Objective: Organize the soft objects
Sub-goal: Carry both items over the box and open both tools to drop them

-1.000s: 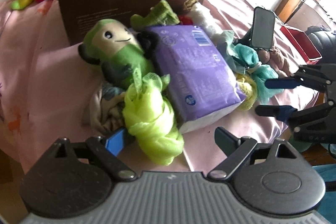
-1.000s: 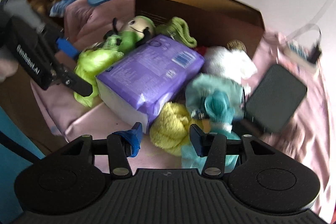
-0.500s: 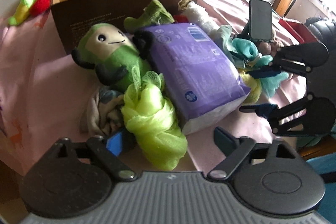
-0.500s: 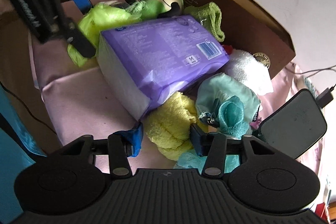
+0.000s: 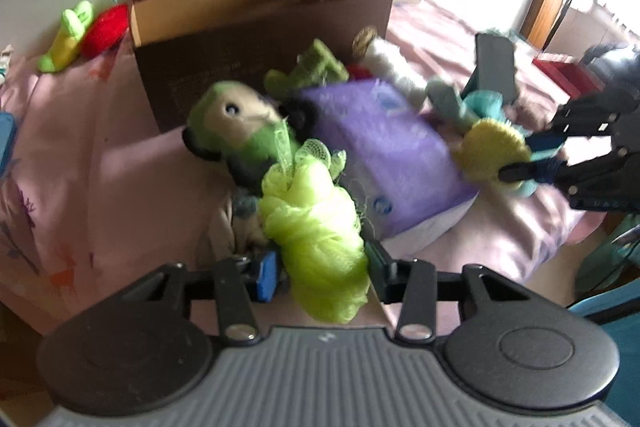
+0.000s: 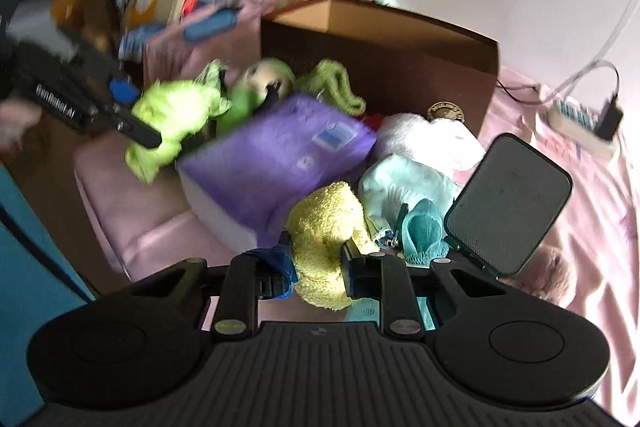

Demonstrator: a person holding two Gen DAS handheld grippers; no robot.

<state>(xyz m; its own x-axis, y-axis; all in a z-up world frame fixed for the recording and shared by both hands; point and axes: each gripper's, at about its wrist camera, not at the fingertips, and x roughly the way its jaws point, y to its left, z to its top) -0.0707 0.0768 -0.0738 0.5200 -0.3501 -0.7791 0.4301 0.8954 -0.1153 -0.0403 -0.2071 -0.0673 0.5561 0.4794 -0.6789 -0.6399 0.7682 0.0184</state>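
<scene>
Lime mesh pouf (image 5: 316, 227), fuzzy yellow cloth (image 6: 326, 227)

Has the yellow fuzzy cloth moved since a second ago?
Yes. The yellow fuzzy cloth was lying against the purple package's front corner; now it is pulled out toward the camera and pinched in the right gripper.
</scene>
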